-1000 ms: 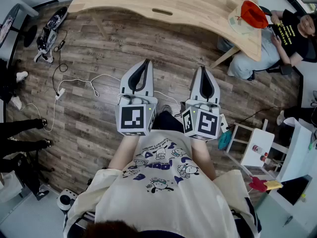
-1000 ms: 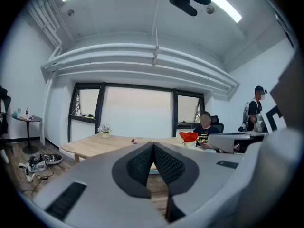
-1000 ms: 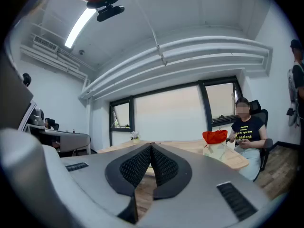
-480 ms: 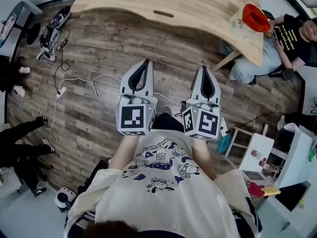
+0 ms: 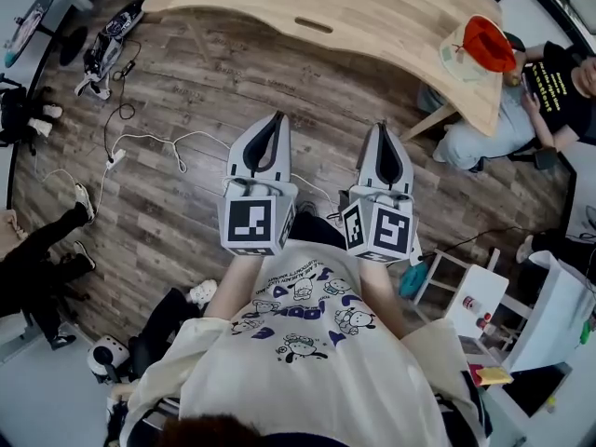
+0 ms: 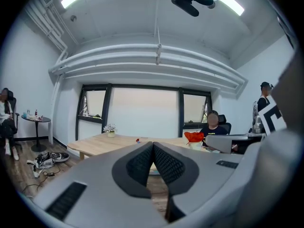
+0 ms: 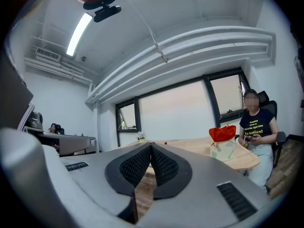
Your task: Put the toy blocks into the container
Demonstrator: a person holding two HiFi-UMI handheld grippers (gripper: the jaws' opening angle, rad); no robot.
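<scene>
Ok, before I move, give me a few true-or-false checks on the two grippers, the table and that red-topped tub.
1. The left gripper is shut, with nothing between its fingers. True.
2. The right gripper holds a toy block. False: it is shut on nothing.
3. The red-topped tub stands on the wooden table. True.
4. Both grippers hang above the tabletop. False: they are over the plank floor, short of the table's near edge.
</scene>
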